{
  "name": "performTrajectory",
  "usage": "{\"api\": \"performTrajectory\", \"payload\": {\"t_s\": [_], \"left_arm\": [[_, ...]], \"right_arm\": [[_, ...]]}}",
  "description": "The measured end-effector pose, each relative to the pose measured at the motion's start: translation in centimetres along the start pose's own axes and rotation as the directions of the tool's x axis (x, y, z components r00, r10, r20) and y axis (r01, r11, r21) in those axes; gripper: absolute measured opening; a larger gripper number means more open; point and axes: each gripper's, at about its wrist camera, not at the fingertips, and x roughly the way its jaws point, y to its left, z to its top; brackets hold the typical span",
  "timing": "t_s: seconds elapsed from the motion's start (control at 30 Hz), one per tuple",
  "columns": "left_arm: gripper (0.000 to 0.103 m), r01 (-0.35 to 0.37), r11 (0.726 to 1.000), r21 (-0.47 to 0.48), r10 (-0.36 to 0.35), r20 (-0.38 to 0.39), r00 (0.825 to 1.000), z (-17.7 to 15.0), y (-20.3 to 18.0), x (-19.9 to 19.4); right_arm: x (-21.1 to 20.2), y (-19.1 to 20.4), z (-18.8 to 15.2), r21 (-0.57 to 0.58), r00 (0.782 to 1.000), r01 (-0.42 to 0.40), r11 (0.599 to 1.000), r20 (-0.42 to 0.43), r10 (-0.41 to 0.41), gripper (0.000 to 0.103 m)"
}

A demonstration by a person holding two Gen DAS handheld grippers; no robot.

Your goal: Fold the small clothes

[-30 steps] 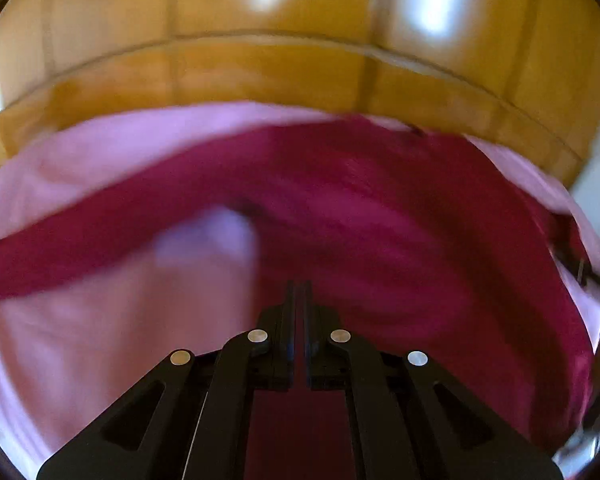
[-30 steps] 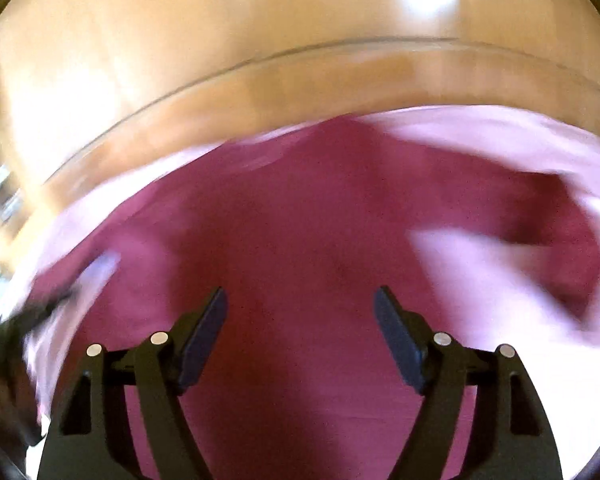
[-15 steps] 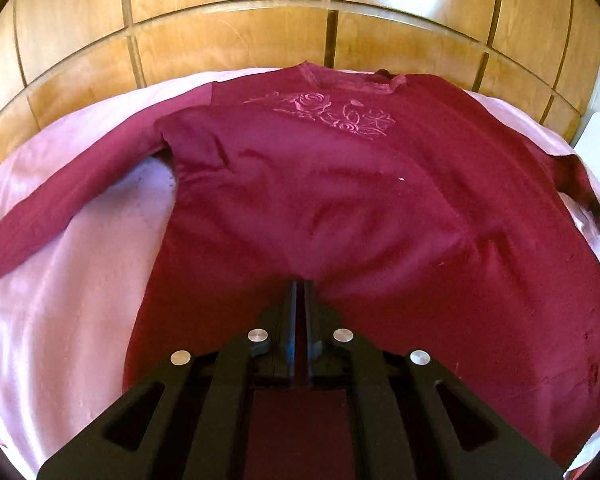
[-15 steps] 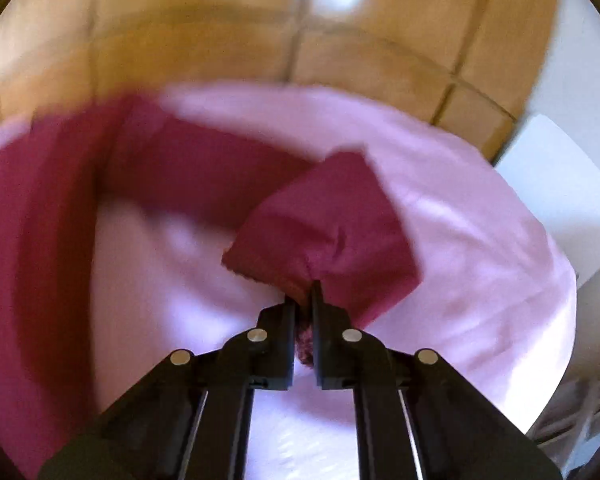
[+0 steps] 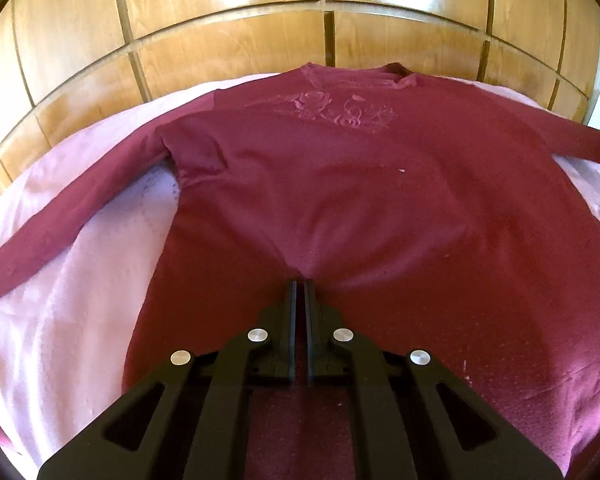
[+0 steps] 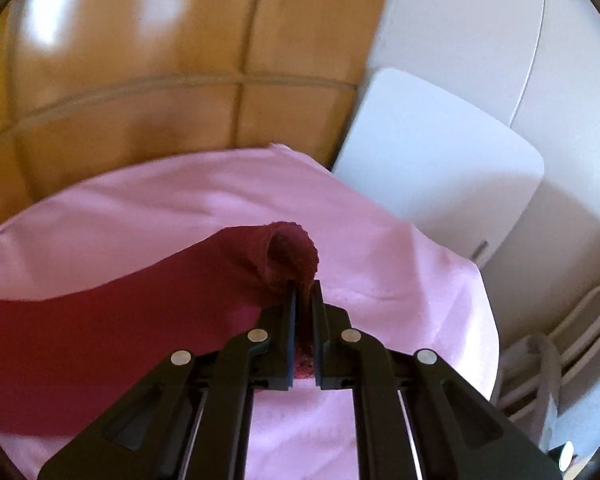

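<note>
The right gripper (image 6: 303, 286), clamped on the maroon top's cuff (image 6: 290, 254) near the pink bed (image 6: 160, 208) corner, could drag the top askew.

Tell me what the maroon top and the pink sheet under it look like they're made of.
Maroon top: looks like a soft matte knit, judging by its fuzzy, frayed-looking cuff and tonal embroidered flowers. Pink sheet: probably smooth satiny fabric, since it shows a faint sheen.
</note>
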Motion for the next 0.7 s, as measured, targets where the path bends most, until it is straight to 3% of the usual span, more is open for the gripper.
{"api": "performTrajectory", "payload": {"t_s": [0.1,0.13,0.17,0.23,0.3,0.37,0.4,0.43,0.47,0.57,0.6,0.63,0.7], "left_arm": [[0.002,-0.018,1.000,0.013,0.018,-0.001,1.000,0.0,-0.2,0.1],[0.002,-0.021,1.000,0.017,0.021,-0.001,1.000,-0.1,-0.2,0.1],[0.002,-0.023,1.000,0.020,0.023,0.000,1.000,-0.1,-0.3,0.1],[0.002,-0.022,1.000,0.018,0.022,0.000,1.000,-0.1,-0.2,0.2],[0.002,-0.008,1.000,0.007,0.008,0.002,1.000,-0.2,0.1,0.2],[0.002,0.005,1.000,-0.012,-0.005,-0.003,1.000,0.0,0.4,0.0],[0.002,0.021,0.999,-0.032,-0.022,-0.012,1.000,0.2,0.7,-0.1],[0.002,0.041,0.998,-0.054,-0.043,-0.021,0.999,0.4,1.1,-0.4],[0.002,0.060,0.995,-0.080,-0.063,-0.029,0.998,0.5,1.7,-0.7],[0.002,0.053,0.982,-0.182,-0.058,-0.023,0.998,0.1,4.6,-2.6],[0.005,0.045,0.978,-0.204,-0.049,-0.016,0.999,-0.3,5.4,-3.3],[0.012,0.038,0.975,-0.220,-0.042,-0.014,0.999,-0.9,6.3,-3.9],[0.064,0.030,0.969,-0.247,-0.034,-0.013,0.999,-2.1,7.6,-4.9]], "right_arm": [[2.0,1.6,-0.2,-0.060,0.999,0.008,0.998,-0.046,-0.011,0.010],[2.3,1.8,-0.5,-0.068,0.998,-0.005,0.998,-0.056,0.001,0.025],[2.0,1.8,-0.9,-0.057,0.998,-0.034,0.998,-0.061,0.031,0.054],[0.4,1.6,-2.0,-0.040,0.998,-0.066,0.997,-0.022,0.065,0.075],[-1.5,2.0,-3.5,-0.056,0.989,-0.145,0.988,-0.015,0.144,0.075],[-3.4,3.2,-5.5,-0.073,0.957,-0.285,0.956,-0.080,0.279,0.075],[-5.3,3.9,-7.4,-0.093,0.917,-0.391,0.916,-0.126,0.379,0.075],[-6.6,4.5,-8.6,-0.108,0.888,-0.451,0.886,-0.152,0.433,0.074],[-8.2,5.1,-10.1,-0.128,0.847,-0.524,0.842,-0.186,0.498,0.074],[-13.1,7.2,-14.8,-0.151,0.681,-0.724,0.673,-0.308,0.664,0.073],[-15.0,8.1,-16.9,-0.155,0.609,-0.785,0.599,-0.364,0.704,0.073],[-16.0,8.6,-18.1,-0.158,0.575,-0.811,0.564,-0.393,0.717,0.073],[-18.3,9.8,-21.2,-0.191,0.516,-0.852,0.487,-0.464,0.720,0.071]]}}
